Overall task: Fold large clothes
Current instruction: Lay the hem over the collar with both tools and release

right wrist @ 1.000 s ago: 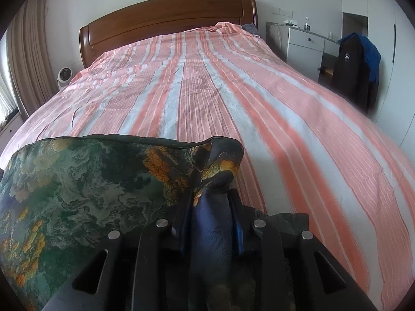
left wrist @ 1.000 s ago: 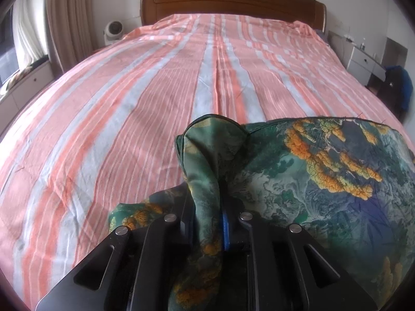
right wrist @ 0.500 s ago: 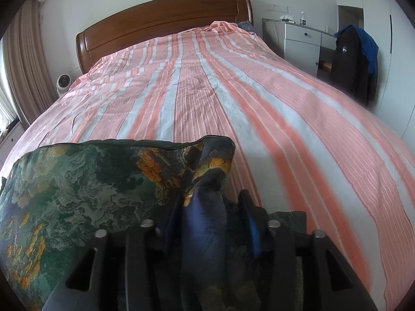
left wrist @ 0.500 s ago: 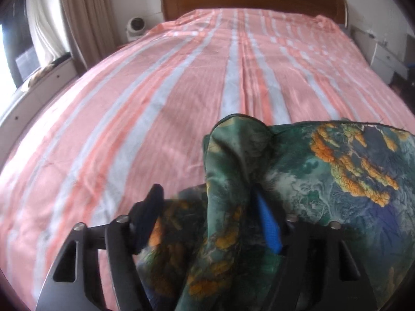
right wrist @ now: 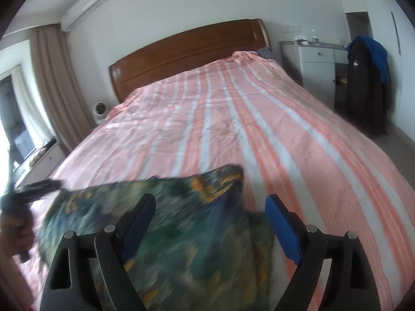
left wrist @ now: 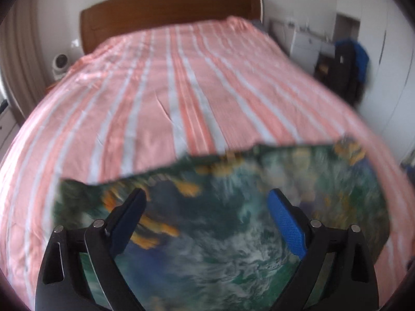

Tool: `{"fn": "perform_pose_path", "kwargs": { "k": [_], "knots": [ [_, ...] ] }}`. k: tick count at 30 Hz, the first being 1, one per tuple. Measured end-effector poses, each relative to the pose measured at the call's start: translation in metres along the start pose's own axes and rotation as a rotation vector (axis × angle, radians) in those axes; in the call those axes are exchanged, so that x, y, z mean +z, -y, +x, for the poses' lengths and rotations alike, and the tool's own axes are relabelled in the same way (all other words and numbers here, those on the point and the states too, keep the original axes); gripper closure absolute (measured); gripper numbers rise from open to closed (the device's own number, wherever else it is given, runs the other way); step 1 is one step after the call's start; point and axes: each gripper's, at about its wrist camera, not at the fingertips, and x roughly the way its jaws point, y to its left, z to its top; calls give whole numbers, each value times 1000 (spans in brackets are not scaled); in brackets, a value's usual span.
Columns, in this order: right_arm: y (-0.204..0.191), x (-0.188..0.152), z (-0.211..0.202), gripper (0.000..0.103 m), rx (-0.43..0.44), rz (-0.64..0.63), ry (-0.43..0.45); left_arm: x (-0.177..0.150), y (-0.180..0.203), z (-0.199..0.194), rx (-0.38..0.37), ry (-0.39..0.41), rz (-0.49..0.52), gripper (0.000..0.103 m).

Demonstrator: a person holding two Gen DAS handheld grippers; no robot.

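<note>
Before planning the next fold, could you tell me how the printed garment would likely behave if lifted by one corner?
The garment would probably drape limply; it lies flat, following the bedspread. It looks thin and likely light. Its smooth look suggests it may slip.

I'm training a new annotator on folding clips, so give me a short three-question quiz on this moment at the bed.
1. True or false: the printed green garment lies on the striped bedspread.
2. Multiple choice: what is between the fingertips of the left gripper? A) a pinched fold of cloth B) nothing gripped, only the garment lying beneath C) a pillow
3. Short answer: what hangs by the white cabinet right of the bed?

Key
1. True.
2. B. The jaws are opening, as are those of the right gripper, and neither set of pads presses on cloth.
3. A dark jacket with a blue garment over it.
</note>
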Motion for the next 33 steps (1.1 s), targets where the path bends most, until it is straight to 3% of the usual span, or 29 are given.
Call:
{"fn": "perform_pose_path", "kwargs": {
  "k": [2, 3, 7, 9, 12, 16, 19, 22, 28, 30, 33],
  "knots": [
    [-9, -24, -20, 16, 54, -15, -19, -32, 22, 20, 31, -75, 93, 20],
    [-11, -40, -30, 16, 74, -21, -30, -51, 31, 18, 41, -75, 148, 20],
    [-8, -109, -57, 16, 59, -31, -81, -109, 53, -28, 67, 5, 321, 18],
    [-2, -138, -63, 16, 35, -18, -111, -117, 55, -44, 40, -19, 361, 17],
    [5, -172, -73, 16, 24, 71, -129, -106, 55, -62, -5, -18, 327, 16],
    [2, -182, -84, 16, 16, 125, -78, -79, 61, -63, -19, 50, 219, 8],
    [-7, -184, -86, 16, 14, 71, -69, -86, 73, -39, 1, 2, 198, 9],
    [-13, -192, -87, 16, 0, -1, -64, -119, 91, -39, -10, -32, 272, 10],
    [0, -199, -83, 16, 23, 32, -83, -181, 133, -86, -117, -103, 501, 10],
    [4, -198, -83, 16, 30, 45, -74, -190, 138, -100, -148, -117, 510, 10],
    [7, -200, -83, 16, 39, 74, -78, -193, 133, -113, -179, -137, 447, 10]
  ]
}}
